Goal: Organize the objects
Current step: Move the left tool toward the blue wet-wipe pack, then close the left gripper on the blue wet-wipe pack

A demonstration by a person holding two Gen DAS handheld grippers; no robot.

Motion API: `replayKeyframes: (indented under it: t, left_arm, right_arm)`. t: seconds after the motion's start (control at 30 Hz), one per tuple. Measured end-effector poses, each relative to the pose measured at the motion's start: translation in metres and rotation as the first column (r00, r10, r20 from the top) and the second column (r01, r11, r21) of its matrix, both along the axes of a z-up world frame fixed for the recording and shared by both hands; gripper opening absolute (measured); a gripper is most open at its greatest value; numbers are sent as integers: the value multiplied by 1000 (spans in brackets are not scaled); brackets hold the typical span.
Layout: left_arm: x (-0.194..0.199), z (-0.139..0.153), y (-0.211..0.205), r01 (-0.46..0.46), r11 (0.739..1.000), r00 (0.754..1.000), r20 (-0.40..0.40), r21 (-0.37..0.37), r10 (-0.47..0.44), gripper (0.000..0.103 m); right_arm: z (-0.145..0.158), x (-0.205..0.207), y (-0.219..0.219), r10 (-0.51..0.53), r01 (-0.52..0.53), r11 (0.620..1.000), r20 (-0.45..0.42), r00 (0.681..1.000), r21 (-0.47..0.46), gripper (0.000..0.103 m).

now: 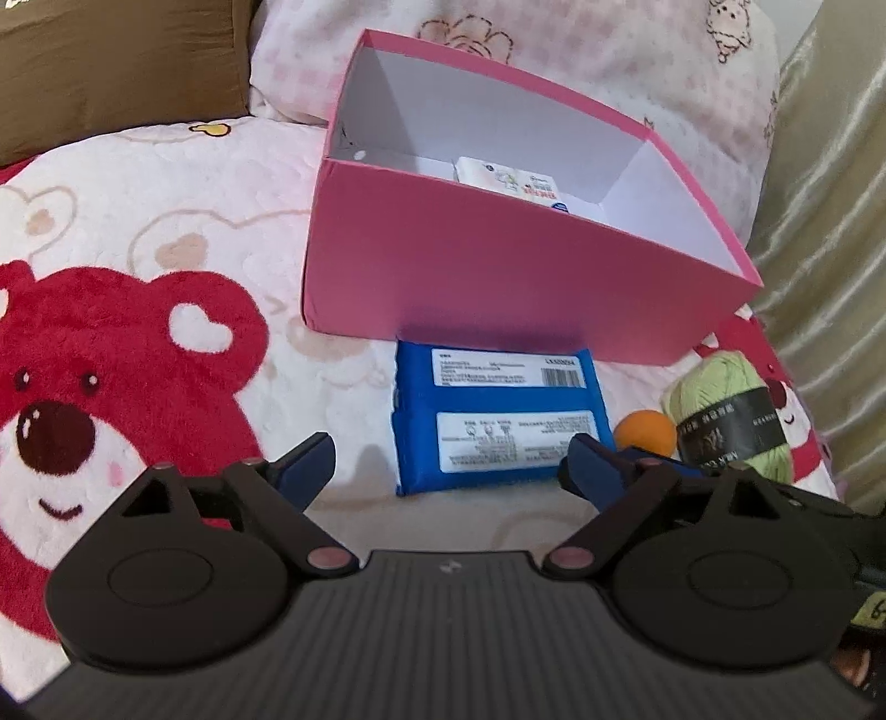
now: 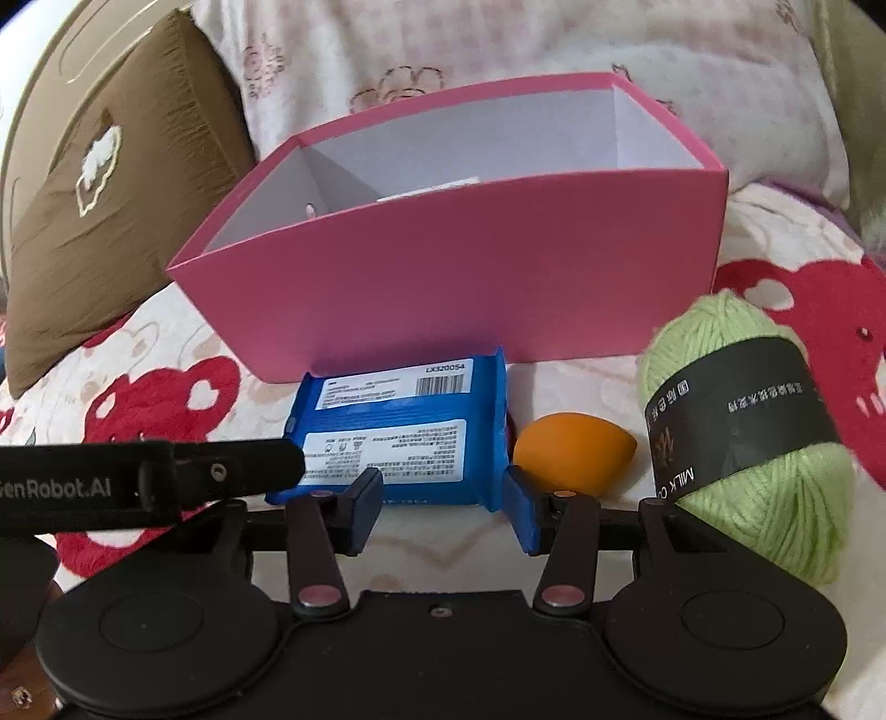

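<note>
A pink box (image 1: 498,266) with a white inside stands open on the bed; a white packet (image 1: 506,180) lies in it. In front of the box lie a blue packet (image 1: 493,415), an orange egg-shaped sponge (image 1: 645,432) and a ball of green yarn (image 1: 725,415). My left gripper (image 1: 443,465) is open and empty, its fingers either side of the blue packet's near end. In the right wrist view the box (image 2: 443,288), blue packet (image 2: 398,426), sponge (image 2: 570,448) and yarn (image 2: 747,421) show too. My right gripper (image 2: 443,498) is open and empty just short of the blue packet.
A pink blanket with red bears (image 1: 122,387) covers the bed. A brown pillow (image 2: 111,183) and a pink patterned pillow (image 1: 554,44) lie behind the box. A beige curtain (image 1: 830,221) hangs at the right. The left gripper's black finger (image 2: 166,476) crosses the right view's left side.
</note>
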State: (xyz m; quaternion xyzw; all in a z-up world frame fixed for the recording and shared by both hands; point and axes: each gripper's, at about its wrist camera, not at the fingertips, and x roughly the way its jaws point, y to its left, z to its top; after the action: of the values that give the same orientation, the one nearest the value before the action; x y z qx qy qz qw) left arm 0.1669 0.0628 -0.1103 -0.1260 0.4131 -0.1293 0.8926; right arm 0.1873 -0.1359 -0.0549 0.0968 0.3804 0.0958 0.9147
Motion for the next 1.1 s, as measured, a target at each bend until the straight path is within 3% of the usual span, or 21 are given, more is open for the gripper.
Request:
replayKeyframes:
  t: [0.17,0.33,0.43,0.5,0.53,0.67,0.77,1.1]
  left_arm:
    - [10,-15,8,-27,999,999,-25,-22,27,84]
    - [18,-28,10,-58,998,998,-28,-27,57,74]
    - [22,-34,6,-21,1000,999,-35,-15,21,50]
    - [20,-34,2,14,1000,1000,-17,-23,-14,42]
    - [20,-34,2,33,998,999,-19,-46,-34,32]
    - [15,-33,-7,69,997,998,13,-15,-69,32]
    - [14,-32,-4,70,997,998,6,-31,-70,32]
    - [4,-23,7,97,995,991,-94,-10,-97,33]
  right_arm:
    - [-4,2,7,-5,5,999,13,1000,-34,53]
    - [-7,5,24,1,6,987,43,999,-162,53]
    - [-9,8,35,31,-22,969,29,999,-247,52]
    - [-9,13,38,60,-61,964,-12,998,-258,47]
    - [-9,14,37,66,-68,965,-18,998,-252,45]
    - [-10,12,26,63,-64,979,-10,998,-193,42]
    - [-10,7,24,70,-67,982,8,998,-179,42]
    - [-3,-9,32,138,-134,979,12,990,-154,43]
